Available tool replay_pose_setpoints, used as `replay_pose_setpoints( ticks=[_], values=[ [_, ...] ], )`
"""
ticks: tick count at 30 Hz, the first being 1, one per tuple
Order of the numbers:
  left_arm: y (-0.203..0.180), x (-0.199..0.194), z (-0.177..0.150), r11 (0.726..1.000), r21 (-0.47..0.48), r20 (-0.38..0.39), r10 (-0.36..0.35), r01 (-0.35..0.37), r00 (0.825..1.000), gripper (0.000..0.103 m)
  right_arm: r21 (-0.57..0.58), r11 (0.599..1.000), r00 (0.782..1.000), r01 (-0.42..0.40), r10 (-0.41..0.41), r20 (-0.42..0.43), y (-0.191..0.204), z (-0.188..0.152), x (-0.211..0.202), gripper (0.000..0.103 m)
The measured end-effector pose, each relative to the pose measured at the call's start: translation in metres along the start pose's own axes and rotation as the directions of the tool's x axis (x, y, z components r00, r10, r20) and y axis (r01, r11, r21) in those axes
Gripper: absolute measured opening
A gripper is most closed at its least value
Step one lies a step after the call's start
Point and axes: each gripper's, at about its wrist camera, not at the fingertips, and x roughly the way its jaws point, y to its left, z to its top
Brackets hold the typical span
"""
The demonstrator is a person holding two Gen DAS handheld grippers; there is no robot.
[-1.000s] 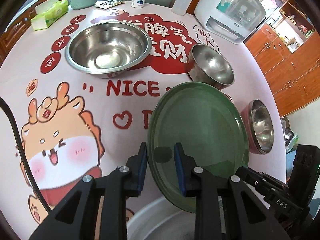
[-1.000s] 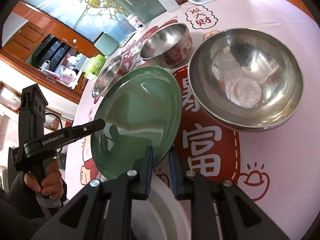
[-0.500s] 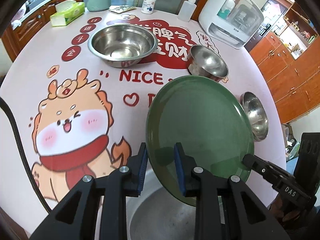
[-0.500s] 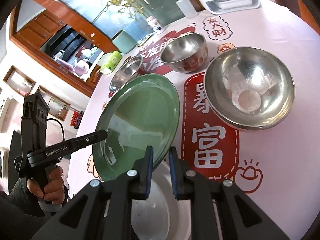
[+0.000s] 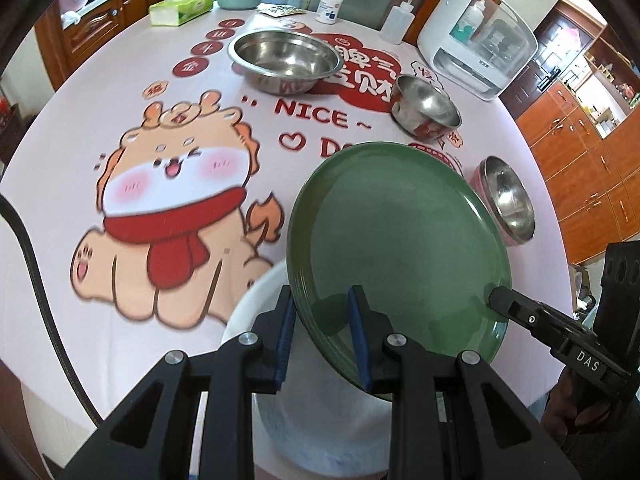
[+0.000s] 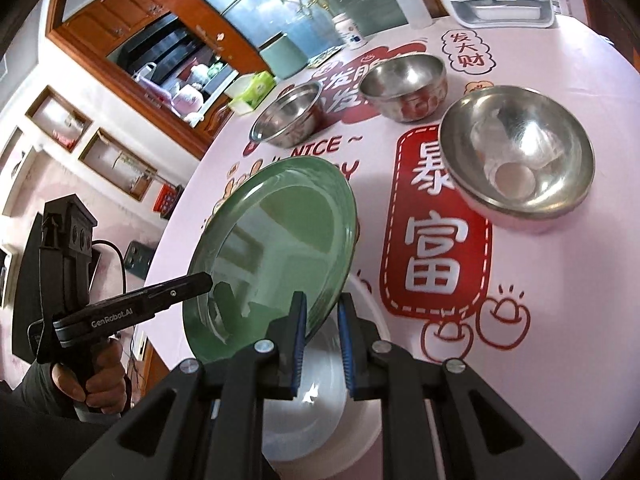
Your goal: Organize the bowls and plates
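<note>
Green plate raised and tilted over the white plate at the near edge of the surface. Left tool clamped on its near rim, right tool clamped on the opposite rim. Three steel bowls spread toward the far and right edges.

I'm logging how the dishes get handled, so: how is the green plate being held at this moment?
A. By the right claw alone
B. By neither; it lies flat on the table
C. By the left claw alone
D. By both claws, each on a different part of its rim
D: the left claw and the right claw each pinch the rim of the green plate, which is tilted up above a white plate.
</note>
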Motion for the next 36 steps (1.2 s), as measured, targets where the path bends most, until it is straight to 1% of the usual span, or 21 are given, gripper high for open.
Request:
replay_pose_setpoints(
  ticks=[8, 13, 18, 29, 36],
  values=[
    [0.005, -0.004, -0.033, 1.000, -0.018, -0.018, 0.001, -0.001, 1.000, 0.025, -0.022, 1.000, 0.999, 0.009, -0.009, -0.040, 0.006, -0.021, -0.003, 0.015],
    [0.007, -0.003, -0.045, 1.000, -0.023, -0.030, -0.005, 0.004, 1.000, 0.025, -0.033, 0.999, 0.998, 0.019, -0.021, -0.067, 0.007, -0.032, -0.003, 0.015],
    [0.007, 0.000, -0.057, 0.999, -0.036, -0.052, 0.004, -0.006, 0.999, 0.025, -0.029, 0.999, 0.995, 0.022, -0.025, -0.093, 0.007, -0.042, -0.003, 0.015],
    [0.013, 0.002, -0.070, 0.999, -0.044, -0.089, 0.019, -0.023, 0.996, 0.025, -0.044, 0.999, 0.991, 0.025, -0.031, -0.132, 0.016, -0.057, -0.001, 0.018],
    [0.012, 0.002, -0.074, 0.999, -0.031, -0.090, 0.017, -0.020, 0.996, 0.025, -0.041, 0.998, 0.988, 0.048, -0.053, -0.144, 0.017, -0.060, 0.003, 0.019]
  ],
)
